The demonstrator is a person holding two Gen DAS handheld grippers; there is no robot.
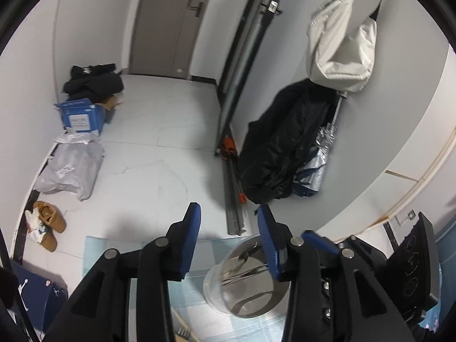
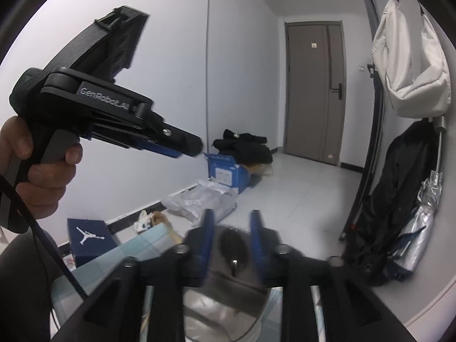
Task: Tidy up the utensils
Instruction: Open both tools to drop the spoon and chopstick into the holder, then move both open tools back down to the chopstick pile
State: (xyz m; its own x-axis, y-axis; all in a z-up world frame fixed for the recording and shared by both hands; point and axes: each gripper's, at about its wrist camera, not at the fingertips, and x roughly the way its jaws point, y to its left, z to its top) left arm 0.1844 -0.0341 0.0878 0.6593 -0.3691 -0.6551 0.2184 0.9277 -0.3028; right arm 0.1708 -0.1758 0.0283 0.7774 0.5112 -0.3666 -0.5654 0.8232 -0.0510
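Right wrist view: near field motion-blurred. The steel bowl [image 2: 228, 299] below the right tool [image 2: 232, 222] shows only as a grey smear; its contents cannot be resolved there apart from one small bright speck. Both views crop the worktop [image 1: 128, 252], covered in a pale blue checked cloth, at the bottom edge.

Left wrist view: bowl [image 1: 250, 279] sharper, tipped toward the camera, resting on the cloth. Inside lie several metal utensils [image 1: 242, 268], long and thin; a spoon bowl is discernible, the rest too reflective to sort. The right finger of the left tool [image 1: 229, 216] overlaps the bowl rim and hides part of it. At the bottom edge a fork [image 1: 183, 334] is cut off, only its tines showing.

Left tool: jaws parted, nothing between them. Right tool: jaws parted, poised over the bowl, nothing visibly gripped.

A person's hand [image 2: 37, 168] holds the left tool's handle in the right wrist view.
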